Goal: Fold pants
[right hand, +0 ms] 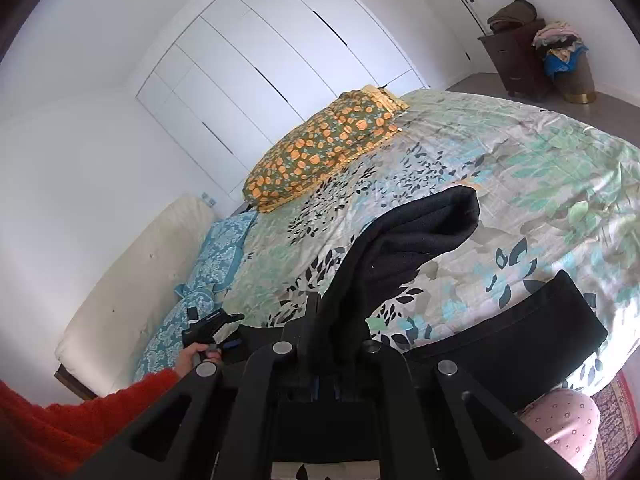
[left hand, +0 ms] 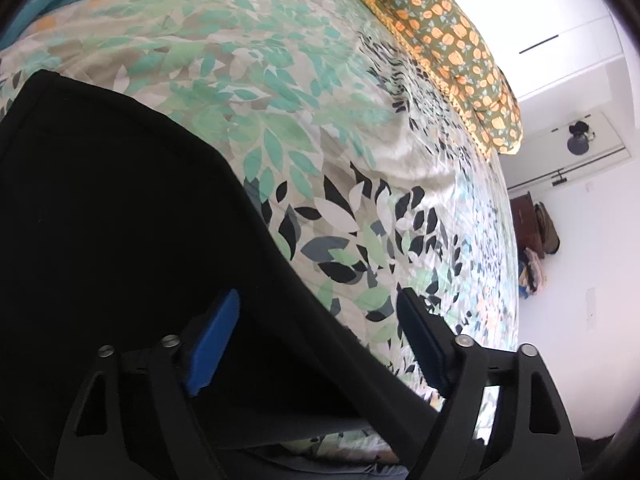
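— Right gripper (right hand: 326, 344)?
— Clamped on a bunched fold of the black pants (right hand: 404, 248), which rise from the jaws and drape over the leaf-print quilt (right hand: 520, 168).
— And the left gripper (left hand: 320, 344)?
— Jaws apart, blue pads (left hand: 214, 344) clear of the cloth; the pants' edge lies between them, ungripped.
— Anything else on the bed?
— An orange-flowered pillow (right hand: 320, 152) at the far edge, well apart from the pants. A hand (right hand: 192, 360) in a red sleeve (right hand: 80, 420) holds the left tool.

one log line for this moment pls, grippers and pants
right gripper: shut on black pants, lifted off bedspread | left gripper: open, pants edge between jaws, not pressed
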Available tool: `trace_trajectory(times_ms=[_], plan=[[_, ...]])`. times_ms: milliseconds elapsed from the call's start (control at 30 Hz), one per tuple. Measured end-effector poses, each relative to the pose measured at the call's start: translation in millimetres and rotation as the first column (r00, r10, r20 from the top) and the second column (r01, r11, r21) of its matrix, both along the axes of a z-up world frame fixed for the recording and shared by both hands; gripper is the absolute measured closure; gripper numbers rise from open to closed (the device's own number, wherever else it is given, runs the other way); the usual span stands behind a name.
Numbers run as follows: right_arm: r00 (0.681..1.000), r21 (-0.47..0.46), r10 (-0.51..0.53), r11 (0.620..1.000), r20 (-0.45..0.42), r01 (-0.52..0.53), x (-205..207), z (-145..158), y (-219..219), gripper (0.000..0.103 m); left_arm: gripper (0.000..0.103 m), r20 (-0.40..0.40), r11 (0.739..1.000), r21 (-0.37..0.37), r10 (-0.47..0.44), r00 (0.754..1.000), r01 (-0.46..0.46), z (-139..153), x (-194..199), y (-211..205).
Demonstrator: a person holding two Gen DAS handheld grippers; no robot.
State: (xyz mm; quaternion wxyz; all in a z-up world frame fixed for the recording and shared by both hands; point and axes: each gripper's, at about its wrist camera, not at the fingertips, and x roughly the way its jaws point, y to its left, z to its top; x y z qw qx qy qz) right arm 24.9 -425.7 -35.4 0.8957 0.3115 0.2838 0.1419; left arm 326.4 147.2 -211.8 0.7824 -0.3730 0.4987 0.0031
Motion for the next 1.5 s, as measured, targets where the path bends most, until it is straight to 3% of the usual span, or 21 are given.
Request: trace_trajectory(times_ms=[33,67,100,133,200,300,433,533,567,667,733,867,933,1200,1233,1300,1333,1367,1433,1467,1500], plan=[[1.000,0.011,0.016,1.000,0.006,-0.016,-3.4,2.8,-3.8,0.098,0.038,-0.005,1.000,0.002,-0.005,1.000,0.005,-2.1,1.0,-0.4],[1.000,0.017,0.030,0.999,0.008,-0.030,-7.0,6.0,-8.2,0.098,0.056,-0.010,1.000,0.006,-0.011,1.000,0.011,-3.2,2.5,1.1],[0.999,0.012,0.042,0.999,0.006,-0.042,-8.0,7.1,-11.7,0.098,0.083,-0.021,1.000,0.013,-0.014,1.000,0.015,-4.7,2.1,2.9],[0.999,-0.008,0.041,0.999,-0.001,-0.041,-8.0,7.0,-15.1,0.098,0.096,-0.032,1.000,0.018,-0.013,0.999,0.013,-4.3,-3.6,8.6],[0.999,-0.021,0.033,0.999,-0.031,-0.033,-1.5,-0.5,-24.4,0.098,0.098,0.000,1.000,-0.012,-0.011,1.000,0.011,-1.7,-16.2,15.7],[0.998,0.000,0.011,1.000,-0.058,-0.011,20.0,-16.9,-37.7,0.098,0.099,0.064,1.000,0.008,-0.005,0.998,0.005,20.4,-31.0,21.9],[1.000,0.013,0.011,1.000,-0.017,-0.011,50.1,-12.9,-44.3,0.098,0.100,0.266,0.998,0.011,0.056,0.962,-0.062,93.7,-78.4,40.9],[0.999,-0.026,0.007,1.000,-0.036,-0.008,66.7,-17.1,-52.1,0.098,0.099,0.413,0.982,0.150,0.043,0.910,-0.114,145.6,-154.6,43.3],[0.998,-0.036,-0.001,0.999,-0.064,-0.002,71.3,-26.4,-56.9,0.098,0.099,0.416,0.974,0.188,0.036,0.909,-0.125,146.3,-177.1,40.5],[0.976,-0.058,-0.029,0.998,-0.216,0.017,82.7,-77.0,-74.1,0.098,0.099,0.300,0.966,0.241,0.016,0.954,-0.092,99.5,-234.6,19.2],[0.935,-0.090,-0.049,0.996,-0.350,0.019,84.9,-116.0,-85.6,0.098,0.099,0.165,0.968,0.250,-0.014,0.986,-0.028,49.9,-255.5,0.6],[0.857,-0.135,-0.079,0.991,-0.510,0.011,76.7,-169.0,-103.0,0.098,0.099,0.024,0.985,0.162,-0.056,0.998,0.051,-5.1,-263.8,-21.0],[0.837,-0.146,-0.093,0.989,-0.539,0.016,71.5,-181.8,-109.6,0.098,0.099,0.002,0.980,0.178,-0.092,0.996,0.090,-6.8,-259.3,-29.4],[0.824,-0.126,-0.095,0.992,-0.559,0.029,61.3,-190.0,-124.0,0.092,0.099,-0.010,0.980,0.164,-0.112,0.994,0.112,-0.1,-257.3,-33.8],[0.822,-0.112,-0.089,0.993,-0.563,0.030,61.7,-190.5,-123.8,0.087,0.099,-0.011,0.982,0.156,-0.110,0.994,0.110,-0.5,-258.6,-33.0],[0.821,-0.091,-0.086,0.995,-0.564,0.042,60.6,-191.6,-129.2,0.067,0.099,-0.014,0.983,0.149,-0.105,0.994,0.106,-1.4,-260.1,-31.6],[0.824,-0.083,-0.090,0.995,-0.559,0.052,59.4,-190.5,-132.5,0.052,0.099,-0.015,0.983,0.147,-0.105,0.994,0.106,-0.7,-260.4,-31.6],[0.833,-0.072,-0.092,0.995,-0.546,0.063,58.0,-188.5,-136.0,0.046,0.099,-0.014,0.983,0.150,-0.107,0.994,0.108,-0.7,-259.6,-34.1],[0.847,-0.038,-0.081,0.997,-0.525,0.072,55.7,-185.2,-141.9,0.046,0.099,-0.011,0.981,0.158,-0.115,0.993,0.115,-0.1,-262.0,-33.9],[0.848,-0.035,-0.073,0.997,-0.525,0.064,56.0,-184.6,-142.5,0.057,0.099,-0.012,0.980,0.161,-0.118,0.993,0.119,-0.1,-261.8,-34.6],[0.843,-0.061,-0.067,0.997,-0.533,0.041,58.0,-184.3,-140.3,0.075,0.100,-0.014,0.979,0.164,-0.121,0.993,0.122,-1.0,-261.8,-34.9]])
